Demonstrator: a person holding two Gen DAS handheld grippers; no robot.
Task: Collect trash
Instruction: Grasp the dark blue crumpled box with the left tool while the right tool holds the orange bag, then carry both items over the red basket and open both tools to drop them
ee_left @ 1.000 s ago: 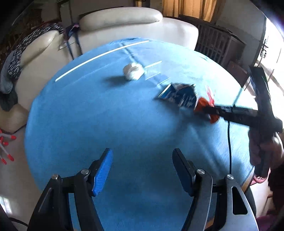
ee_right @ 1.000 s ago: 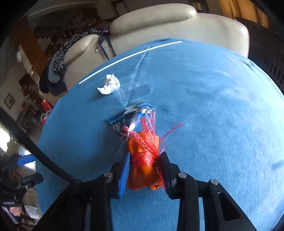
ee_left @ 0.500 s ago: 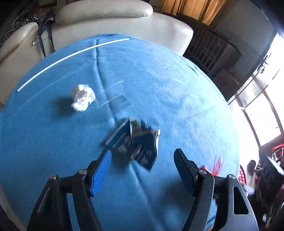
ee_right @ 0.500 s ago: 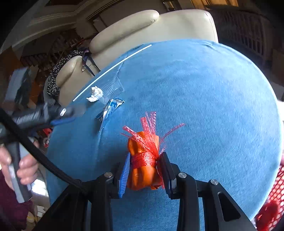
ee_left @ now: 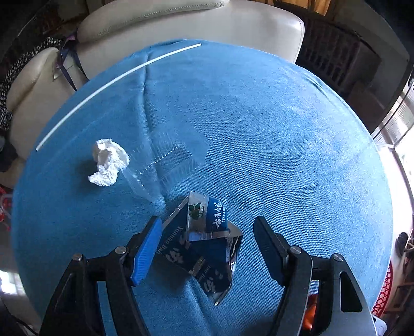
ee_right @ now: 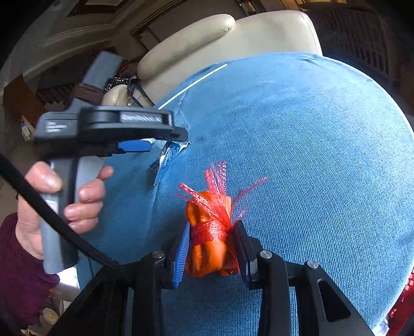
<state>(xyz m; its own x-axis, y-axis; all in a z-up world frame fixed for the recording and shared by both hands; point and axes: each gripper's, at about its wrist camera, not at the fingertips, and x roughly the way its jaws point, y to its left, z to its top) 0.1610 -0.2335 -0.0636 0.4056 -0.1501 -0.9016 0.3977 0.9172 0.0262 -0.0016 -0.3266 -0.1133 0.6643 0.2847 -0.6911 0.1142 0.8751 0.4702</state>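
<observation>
Blue-clothed table, strewn with litter. Since half a second ago, left claw moved in over the torn dark-blue wrapper, now lying between the wide-spread fingers rather than ahead of them; left finger pad just beside the wrapper's edge, contact hard to judge, nothing gripped. Right claw still clamped on the orange bundle bound in red netting, unchanged. Left hand on the other claw's grip now large and blurred at the left of the right wrist view.

Crumpled white tissue and clear plastic tray beyond the wrapper, well apart from both claws; tray nearly invisible against the cloth, outline uncertain. White stick along the table's far edge. Wrapper mostly hidden in the right wrist view, only a sliver showing below the left claw. Red mesh basket cut off at the frame's lower right. Cream sofa behind.
</observation>
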